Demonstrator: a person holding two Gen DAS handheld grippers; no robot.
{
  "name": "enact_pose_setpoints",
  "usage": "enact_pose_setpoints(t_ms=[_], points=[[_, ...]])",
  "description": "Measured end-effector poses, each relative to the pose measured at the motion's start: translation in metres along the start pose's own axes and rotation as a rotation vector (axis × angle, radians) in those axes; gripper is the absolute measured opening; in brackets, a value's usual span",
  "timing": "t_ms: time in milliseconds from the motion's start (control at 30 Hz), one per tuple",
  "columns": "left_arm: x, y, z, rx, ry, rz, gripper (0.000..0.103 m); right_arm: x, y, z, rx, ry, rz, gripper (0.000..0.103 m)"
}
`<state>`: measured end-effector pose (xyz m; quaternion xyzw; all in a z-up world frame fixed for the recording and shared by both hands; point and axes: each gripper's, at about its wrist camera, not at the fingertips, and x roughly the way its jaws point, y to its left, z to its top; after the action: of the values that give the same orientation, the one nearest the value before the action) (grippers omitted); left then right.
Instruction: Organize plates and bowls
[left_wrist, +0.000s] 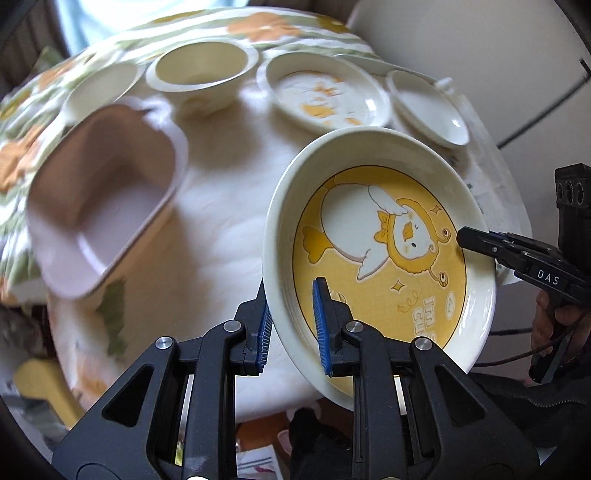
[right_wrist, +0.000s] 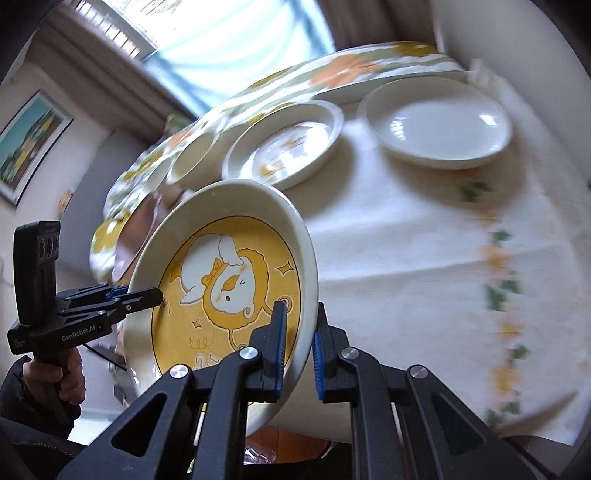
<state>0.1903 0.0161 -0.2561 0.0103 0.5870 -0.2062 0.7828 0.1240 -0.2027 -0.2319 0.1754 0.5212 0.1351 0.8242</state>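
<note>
Duck plate (left_wrist: 384, 243), tilted above the bench (left_wrist: 229, 206), is clamped by both grippers' jaws (opposite rims); uneven pull risks slipping.

Plate (left_wrist: 380, 258) above table (left_wrist: 229, 221), bowls (left_wrist: 201, 70) in row behind

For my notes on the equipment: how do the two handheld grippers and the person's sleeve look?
Both the left gripper and right gripper are black, with blue ribbed pads and silver pivot bolts. White lettering marks their sides. A thin dark cable hangs from the right one. The sleeve is dark.
</note>
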Motion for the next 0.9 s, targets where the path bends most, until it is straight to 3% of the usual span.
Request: enact_pose_setpoints(t_ms=[333, 900], points=[[0.023, 0.073, -0.031, -0.194, 0.018, 0.025, 0.017, 0.074, 0.051, 0.011, -0.111, 0.115, 0.049, 0.012], [0.027, 0.076, -0.032, -0.191, -0.018, 0.059, 0.017, 0.091, 0.055, 0.018, -0.143, 0.154, 0.007, 0.012]])
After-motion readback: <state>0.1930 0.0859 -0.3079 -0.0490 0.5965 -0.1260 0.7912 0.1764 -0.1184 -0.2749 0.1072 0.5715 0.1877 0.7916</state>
